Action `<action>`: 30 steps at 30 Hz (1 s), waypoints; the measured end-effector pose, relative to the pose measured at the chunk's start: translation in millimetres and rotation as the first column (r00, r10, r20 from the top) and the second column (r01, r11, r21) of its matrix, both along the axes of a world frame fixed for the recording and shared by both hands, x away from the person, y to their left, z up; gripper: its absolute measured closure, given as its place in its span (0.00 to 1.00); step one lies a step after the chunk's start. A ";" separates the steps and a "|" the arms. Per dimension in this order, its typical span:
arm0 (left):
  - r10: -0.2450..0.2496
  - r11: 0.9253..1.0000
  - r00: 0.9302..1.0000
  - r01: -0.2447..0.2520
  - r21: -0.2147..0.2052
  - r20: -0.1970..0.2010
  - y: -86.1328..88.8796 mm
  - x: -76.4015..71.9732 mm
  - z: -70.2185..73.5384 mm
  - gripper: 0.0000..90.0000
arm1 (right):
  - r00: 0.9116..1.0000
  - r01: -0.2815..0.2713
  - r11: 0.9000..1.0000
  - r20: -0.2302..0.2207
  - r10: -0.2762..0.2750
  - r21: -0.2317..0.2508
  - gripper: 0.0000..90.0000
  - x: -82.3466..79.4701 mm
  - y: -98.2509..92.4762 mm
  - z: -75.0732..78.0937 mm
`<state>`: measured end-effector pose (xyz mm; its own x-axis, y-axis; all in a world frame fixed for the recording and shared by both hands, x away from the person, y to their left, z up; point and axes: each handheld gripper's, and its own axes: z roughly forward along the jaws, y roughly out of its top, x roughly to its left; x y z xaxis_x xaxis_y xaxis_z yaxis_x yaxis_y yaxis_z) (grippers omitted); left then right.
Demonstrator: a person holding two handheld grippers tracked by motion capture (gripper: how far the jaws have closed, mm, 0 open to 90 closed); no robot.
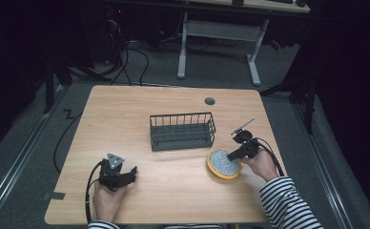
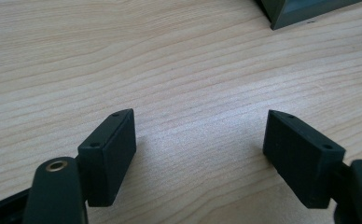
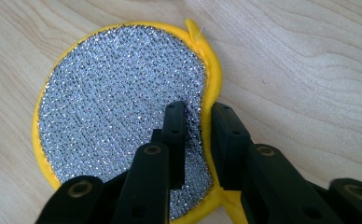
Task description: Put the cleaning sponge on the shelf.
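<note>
A: What had the right gripper [image 3: 198, 140] got?
B: Its jaws were pinched on the yellow scrubber's [image 3: 123, 93] rim, flat on the table [image 1: 173, 191] near the wire basket [image 1: 182, 131].
A: And the left gripper [image 2: 200, 154]?
B: Wide open, empty. Lifting likely remained.

Dim lab or recording room with a work table.

A light wooden table [image 1: 173, 186] sits on grey carpet; behind it stand a white-legged desk [image 1: 221, 43] and loose black cables [image 1: 135, 62], with dark curtains around.
</note>
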<state>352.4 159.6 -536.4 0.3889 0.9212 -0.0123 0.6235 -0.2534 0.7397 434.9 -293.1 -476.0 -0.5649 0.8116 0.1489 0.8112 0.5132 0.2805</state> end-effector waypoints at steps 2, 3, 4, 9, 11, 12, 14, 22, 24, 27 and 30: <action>0.000 1.000 1.000 0.000 0.000 0.000 0.0 0.0 0.0 0.29 | 1.000 0.000 1.000 -0.002 0.000 0.001 0.88 -0.6 0.4 0.8; 0.000 1.000 1.000 0.000 0.000 0.000 0.0 0.0 0.0 0.29 | 1.000 -0.006 1.000 0.004 0.006 0.004 0.89 -0.8 0.2 1.2; 0.000 1.000 1.000 0.000 0.000 0.000 0.0 0.0 0.0 0.29 | 1.000 -0.009 1.000 0.008 0.009 0.007 0.90 -1.1 -0.2 1.6; 0.003 1.000 1.000 -0.003 -0.001 0.001 -0.4 0.1 -0.1 0.29 | 1.000 -0.007 1.000 0.011 0.007 0.023 0.91 -2.9 -2.1 4.5; 0.003 1.000 1.000 -0.003 -0.001 0.001 -0.4 0.1 -0.1 0.29 | 1.000 -0.009 1.000 0.015 0.008 0.029 0.91 -3.6 -2.6 5.9; 0.003 1.000 1.000 -0.003 -0.001 0.001 -0.4 0.1 0.0 0.29 | 1.000 -0.012 0.999 0.019 0.011 0.031 0.91 -4.3 -3.4 7.9; 0.004 1.000 1.000 -0.004 -0.001 0.001 -0.4 0.1 -0.1 0.29 | 1.000 -0.007 0.999 0.021 0.006 0.034 0.91 -5.1 -3.6 9.4; 0.009 1.000 1.000 -0.009 -0.002 0.000 -1.0 0.4 0.0 0.29 | 0.998 0.005 1.000 0.066 -0.007 0.022 0.92 -11.2 -12.9 26.3; 0.008 1.000 1.000 -0.008 -0.003 0.001 -1.0 0.4 0.0 0.29 | 0.996 0.012 1.000 0.086 -0.014 0.021 0.92 -12.4 -17.8 32.8; 0.008 1.000 1.000 -0.008 -0.003 0.000 -1.0 0.6 -0.1 0.29 | 0.995 0.021 0.999 0.092 -0.023 0.028 0.92 -12.7 -19.9 36.7; 0.008 1.000 1.000 -0.008 -0.002 0.000 -1.1 0.6 -0.1 0.29 | 0.994 0.017 0.999 0.105 -0.022 0.046 0.92 -13.6 -22.2 43.4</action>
